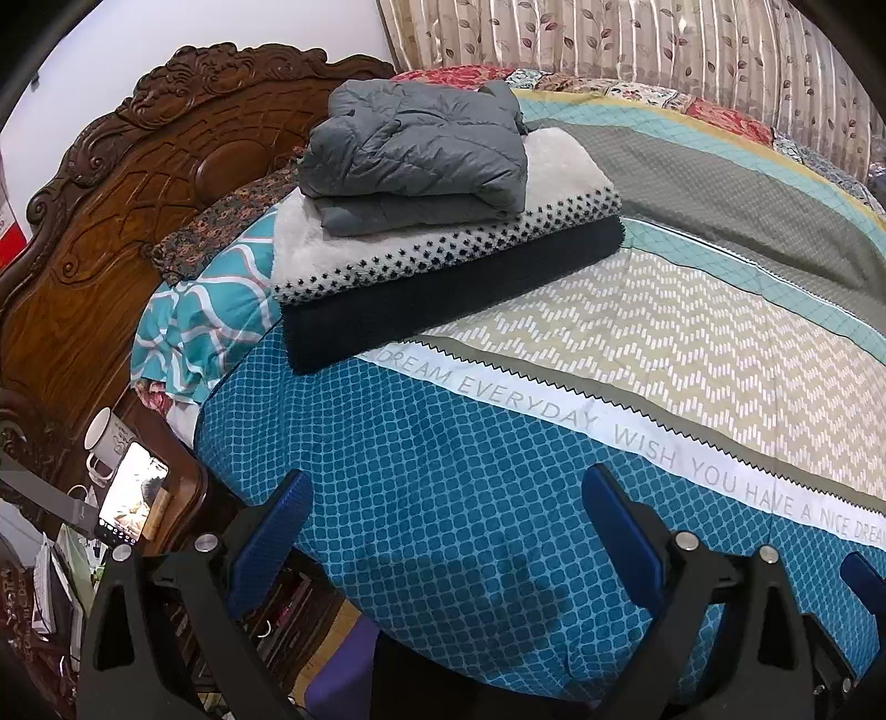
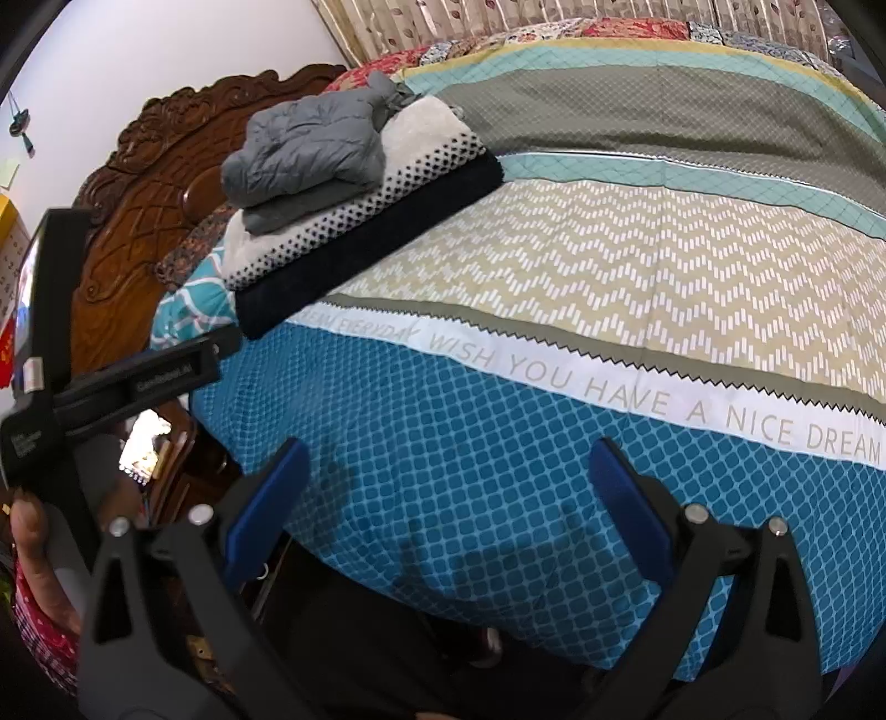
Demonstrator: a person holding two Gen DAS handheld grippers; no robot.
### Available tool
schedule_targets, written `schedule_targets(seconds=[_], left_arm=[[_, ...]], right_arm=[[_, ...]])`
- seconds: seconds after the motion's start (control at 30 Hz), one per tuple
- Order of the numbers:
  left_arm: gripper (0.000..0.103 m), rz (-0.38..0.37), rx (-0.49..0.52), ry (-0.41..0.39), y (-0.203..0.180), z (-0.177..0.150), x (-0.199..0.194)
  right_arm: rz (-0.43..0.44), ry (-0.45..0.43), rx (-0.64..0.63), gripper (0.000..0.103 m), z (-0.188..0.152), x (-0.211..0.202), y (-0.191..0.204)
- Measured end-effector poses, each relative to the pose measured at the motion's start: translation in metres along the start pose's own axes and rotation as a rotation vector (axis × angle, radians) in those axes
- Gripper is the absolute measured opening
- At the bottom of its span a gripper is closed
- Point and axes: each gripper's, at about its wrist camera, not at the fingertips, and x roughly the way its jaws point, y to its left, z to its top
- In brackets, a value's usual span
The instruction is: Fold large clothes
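Observation:
A folded grey quilted jacket (image 1: pixel 415 149) (image 2: pixel 304 149) tops a stack near the head of the bed. Under it lie a white fleece garment with a dotted edge (image 1: pixel 443 243) (image 2: pixel 354 210) and a dark navy folded garment (image 1: pixel 443 299) (image 2: pixel 354 249). My left gripper (image 1: pixel 448 498) hangs open over the blue-patterned part of the bedspread, well short of the stack, holding nothing. My right gripper (image 2: pixel 448 471) is open too, over the same blue area. The body of the left gripper (image 2: pixel 111 382) and the hand (image 2: pixel 33 559) holding it show at the left of the right wrist view.
The bedspread (image 1: pixel 637 343) (image 2: pixel 637 266) carries striped bands and printed words. A carved wooden headboard (image 1: pixel 127 210) (image 2: pixel 149 183) stands at the left, teal pillows (image 1: pixel 205 321) against it. A bedside stand holds a white mug (image 1: pixel 108 443) and a lit phone (image 1: pixel 133 493). Curtains (image 1: pixel 637 44) hang behind.

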Motion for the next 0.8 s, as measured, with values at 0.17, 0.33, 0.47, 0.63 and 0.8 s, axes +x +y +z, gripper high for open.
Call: schedule_targets(seconds=[0.17,0.33,0.47,0.63,0.8], left_arm=[[0.101,-0.001,0.004,-0.006,-0.0014,-0.0004,-0.002],[0.101,-0.003,0.008,-0.012,-0.0018,-0.0002,-0.0034],[0.101,-0.002,0.01,-0.016,-0.0023,-0.0001,-0.0041],[0.101,-0.001,0.013,-0.019,-0.0036,0.0008,-0.0042],[0.101,-0.001,0.015,-0.022,-0.0043,0.001,-0.0051]], right_arm=[[-0.001,-0.003,0.004,0.097,-0.0004,-0.0009,-0.001],[0.001,-0.005,0.005,0.097,-0.0005,-0.0023,-0.0015],[-0.001,-0.006,0.007,0.097,-0.0003,-0.0027,-0.0014],[-0.003,-0.009,0.007,0.097,-0.0006,-0.0031,-0.0009],[-0.003,-0.01,0.008,0.097,-0.001,-0.0032,-0.0014]])
